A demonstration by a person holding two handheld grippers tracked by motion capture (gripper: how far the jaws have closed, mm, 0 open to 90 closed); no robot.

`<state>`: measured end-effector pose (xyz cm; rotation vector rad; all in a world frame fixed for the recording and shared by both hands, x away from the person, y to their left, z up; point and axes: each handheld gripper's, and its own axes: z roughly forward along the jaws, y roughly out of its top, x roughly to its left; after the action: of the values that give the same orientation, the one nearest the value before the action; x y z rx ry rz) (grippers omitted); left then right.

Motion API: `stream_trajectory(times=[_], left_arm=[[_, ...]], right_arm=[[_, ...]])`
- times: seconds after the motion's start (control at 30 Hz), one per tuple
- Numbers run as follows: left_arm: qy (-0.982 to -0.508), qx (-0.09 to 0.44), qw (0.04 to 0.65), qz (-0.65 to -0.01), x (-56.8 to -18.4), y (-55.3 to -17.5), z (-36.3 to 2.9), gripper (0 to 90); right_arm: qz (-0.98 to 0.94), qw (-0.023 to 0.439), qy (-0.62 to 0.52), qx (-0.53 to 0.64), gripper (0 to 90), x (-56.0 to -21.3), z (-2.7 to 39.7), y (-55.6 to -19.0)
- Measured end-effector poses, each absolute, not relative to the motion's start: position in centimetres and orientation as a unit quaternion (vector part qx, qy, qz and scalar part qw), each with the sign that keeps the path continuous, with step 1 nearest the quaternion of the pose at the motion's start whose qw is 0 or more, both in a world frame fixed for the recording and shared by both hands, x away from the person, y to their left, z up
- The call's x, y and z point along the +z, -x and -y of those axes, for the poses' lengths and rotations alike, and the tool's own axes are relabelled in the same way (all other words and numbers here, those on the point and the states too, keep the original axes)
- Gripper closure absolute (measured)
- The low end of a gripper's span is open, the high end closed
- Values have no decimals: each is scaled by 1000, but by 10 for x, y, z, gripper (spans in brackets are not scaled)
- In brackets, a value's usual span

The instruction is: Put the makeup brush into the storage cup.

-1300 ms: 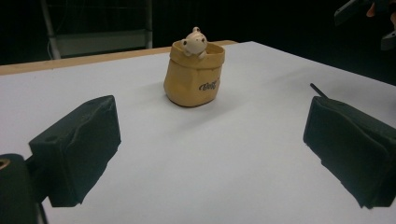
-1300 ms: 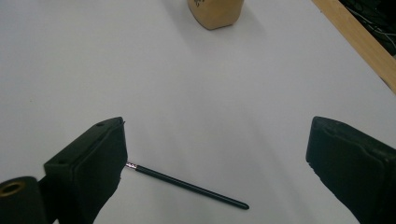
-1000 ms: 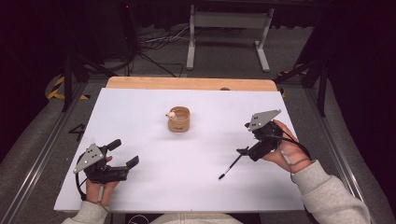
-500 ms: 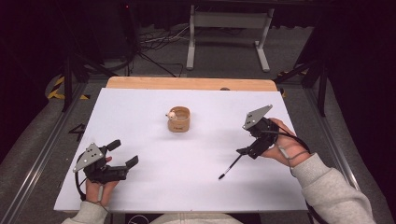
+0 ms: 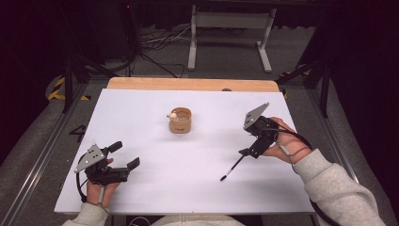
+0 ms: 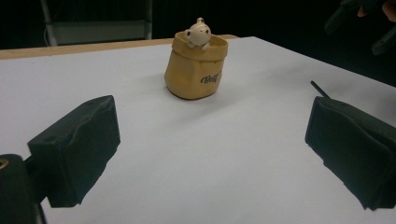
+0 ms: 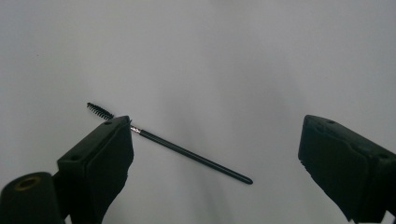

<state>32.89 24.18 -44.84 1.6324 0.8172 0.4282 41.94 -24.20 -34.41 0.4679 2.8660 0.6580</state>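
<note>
High view: nearest, the left gripper (image 5: 126, 156) is held low over the white table (image 5: 155, 197), jaws wide apart and empty. Farther right, the right gripper (image 5: 246, 151) is seen wide open above a black mascara wand (image 5: 232, 169) lying on the sheet, nothing gripped. Beyond, mid-table, a tan bear-figure pot (image 5: 180, 121) stands upright.

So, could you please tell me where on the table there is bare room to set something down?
The white sheet is bare left of the small pot, and between the pot and the near edge. The right side is crowded: the thin brush lies beneath the open right hand-held gripper.
</note>
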Motion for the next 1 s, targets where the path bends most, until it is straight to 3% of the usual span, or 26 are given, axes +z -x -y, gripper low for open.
stream_trajectory(times=[1.0], left_arm=[[-707,181,589,-348,-449,-330,-241,35]], right_arm=[[-977,38,-133,161,138,-380,233,-423]])
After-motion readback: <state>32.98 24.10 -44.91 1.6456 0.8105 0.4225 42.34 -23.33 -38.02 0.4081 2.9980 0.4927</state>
